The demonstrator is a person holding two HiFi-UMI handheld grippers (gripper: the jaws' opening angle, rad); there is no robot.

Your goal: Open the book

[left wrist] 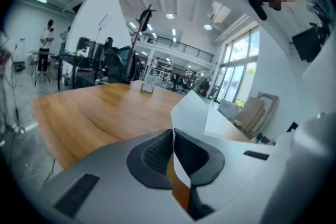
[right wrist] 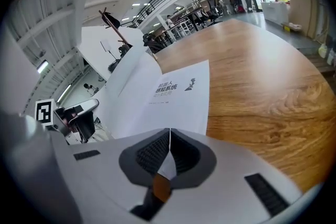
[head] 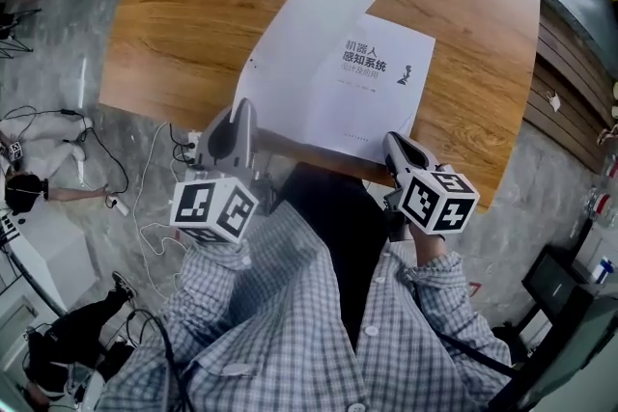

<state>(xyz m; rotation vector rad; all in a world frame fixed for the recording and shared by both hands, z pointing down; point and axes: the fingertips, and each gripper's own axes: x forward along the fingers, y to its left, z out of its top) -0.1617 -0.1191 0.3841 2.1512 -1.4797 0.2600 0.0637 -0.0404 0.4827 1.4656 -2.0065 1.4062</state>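
A white book (head: 372, 87) with dark print on its title page lies near the front edge of the wooden table (head: 193, 5). Its white cover (head: 290, 34) is swung over to the left and stands partly raised. My left gripper (head: 245, 107) is shut on that cover's near edge; in the left gripper view the white leaf (left wrist: 193, 110) rises out from between the closed pads of the left gripper (left wrist: 173, 152). At the book's near right corner my right gripper (head: 394, 144) is shut on the book, and a white corner of the title page (right wrist: 173, 97) shows between the pads of the right gripper (right wrist: 168, 160).
The table's front edge (head: 319, 159) runs just under both grippers. Cables and a power strip (head: 188, 150) lie on the grey floor at the left. Stacked wooden panels (head: 570, 101) stand at the right. A small clear stand (left wrist: 148, 84) sits far back on the table.
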